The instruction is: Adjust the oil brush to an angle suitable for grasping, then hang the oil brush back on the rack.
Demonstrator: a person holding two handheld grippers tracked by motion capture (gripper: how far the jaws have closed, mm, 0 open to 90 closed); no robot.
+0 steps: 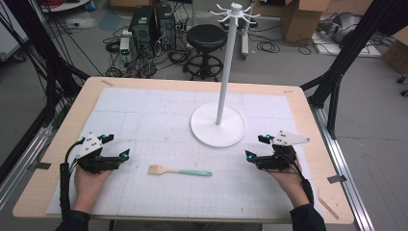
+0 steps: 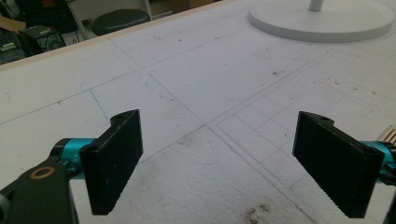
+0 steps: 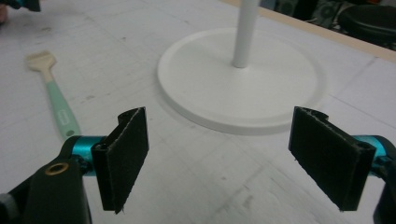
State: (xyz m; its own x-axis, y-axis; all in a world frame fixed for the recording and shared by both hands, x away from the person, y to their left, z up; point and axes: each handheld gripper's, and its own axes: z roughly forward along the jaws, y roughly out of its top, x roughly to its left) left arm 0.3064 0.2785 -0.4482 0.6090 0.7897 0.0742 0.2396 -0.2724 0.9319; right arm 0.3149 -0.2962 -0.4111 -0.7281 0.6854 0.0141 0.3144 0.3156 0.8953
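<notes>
A pastry brush with a mint-green handle and pale bristles lies flat on the white gridded mat, between the two hands. Behind it a white stand rises from a round base and carries hooks at its top. My left gripper rests open to the left of the brush, nothing between its jaws. My right gripper is open too, to the right of the brush and just in front of the base. In the right gripper view the brush lies to the left.
The wooden table edges the mat. On the floor beyond stand a black stool, computer towers, cables and cardboard boxes. Black frame legs flank the table on both sides.
</notes>
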